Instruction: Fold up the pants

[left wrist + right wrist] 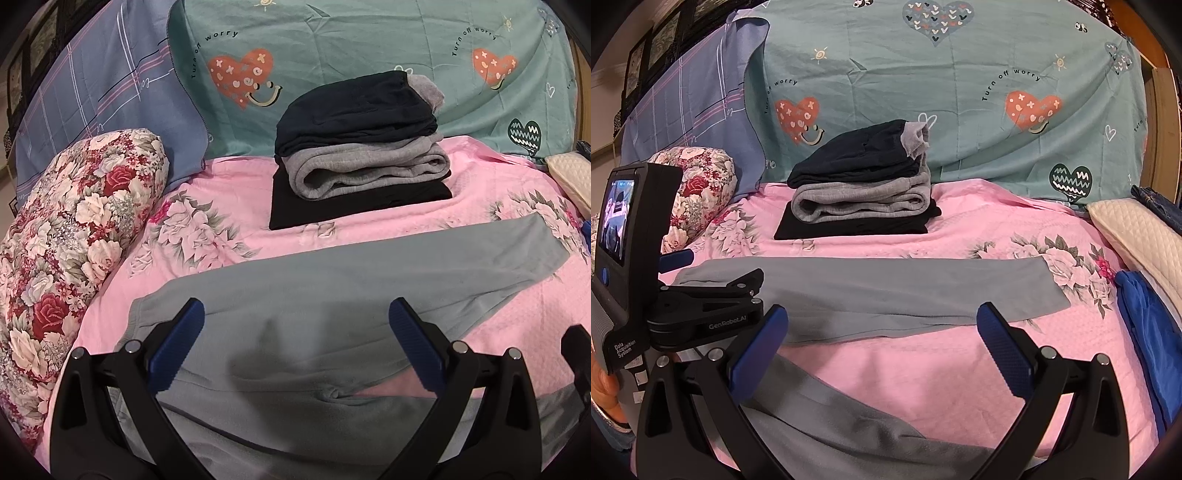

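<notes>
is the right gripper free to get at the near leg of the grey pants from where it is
Probably yes. The right gripper is open and empty, and the near leg of the grey pants lies flat on the pink bedspread just below its fingers, with nothing over it.

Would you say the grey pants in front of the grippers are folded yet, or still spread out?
Still spread out. The grey pants lie flat on the pink bedspread, legs apart with pink showing between them; the folded stack sits behind.

The bed (923, 354) wears a pink flowered sheet. On it lie grey pants (871, 291) spread flat, a stack of folded clothes (860, 199) behind them, a rose-print bolster (62, 258) at the left, and blue cloth (1145, 332) beside a cream pillow (1137, 236) at the right.
</notes>
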A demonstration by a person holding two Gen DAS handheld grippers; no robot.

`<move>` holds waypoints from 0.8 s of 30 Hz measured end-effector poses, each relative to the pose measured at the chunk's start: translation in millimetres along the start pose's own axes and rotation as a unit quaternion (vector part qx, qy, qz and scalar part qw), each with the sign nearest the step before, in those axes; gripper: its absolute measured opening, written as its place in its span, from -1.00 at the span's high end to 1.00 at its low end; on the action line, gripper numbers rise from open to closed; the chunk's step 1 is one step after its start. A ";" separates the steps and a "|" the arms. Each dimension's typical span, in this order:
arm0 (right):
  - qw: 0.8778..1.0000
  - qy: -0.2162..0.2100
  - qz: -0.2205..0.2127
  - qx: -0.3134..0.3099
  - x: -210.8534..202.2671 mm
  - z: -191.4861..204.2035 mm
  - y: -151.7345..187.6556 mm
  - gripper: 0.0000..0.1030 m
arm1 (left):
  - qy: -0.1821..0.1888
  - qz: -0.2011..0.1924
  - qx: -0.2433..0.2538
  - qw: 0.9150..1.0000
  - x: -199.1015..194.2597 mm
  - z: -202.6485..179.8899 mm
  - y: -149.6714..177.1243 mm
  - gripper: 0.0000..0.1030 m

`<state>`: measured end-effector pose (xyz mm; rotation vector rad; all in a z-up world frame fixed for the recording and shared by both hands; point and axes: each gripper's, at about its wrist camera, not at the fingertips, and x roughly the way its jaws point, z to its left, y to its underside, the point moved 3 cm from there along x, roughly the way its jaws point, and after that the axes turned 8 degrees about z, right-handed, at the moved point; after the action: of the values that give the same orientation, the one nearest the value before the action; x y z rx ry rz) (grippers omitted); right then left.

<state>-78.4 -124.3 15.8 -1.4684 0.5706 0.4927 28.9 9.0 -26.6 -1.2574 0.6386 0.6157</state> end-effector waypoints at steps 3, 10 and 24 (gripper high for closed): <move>0.999 0.050 0.018 0.003 10.1 -8.0 0.9 -0.97 | 0.001 -0.008 -0.012 1.000 0.3 3.2 -1.3 -0.96; 0.995 0.041 0.064 0.066 30.7 -36.7 6.9 -0.97 | 0.005 -0.006 -0.019 1.000 1.4 2.1 -1.6 -0.96; 0.996 0.025 0.064 0.051 29.8 -29.7 6.1 -0.97 | 0.038 -0.021 -0.013 0.999 -20.3 -1.8 5.1 -0.96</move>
<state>-60.9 -154.7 -8.2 -1.3558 0.7226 0.5200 11.2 6.8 -15.5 -1.3194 0.6671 0.5442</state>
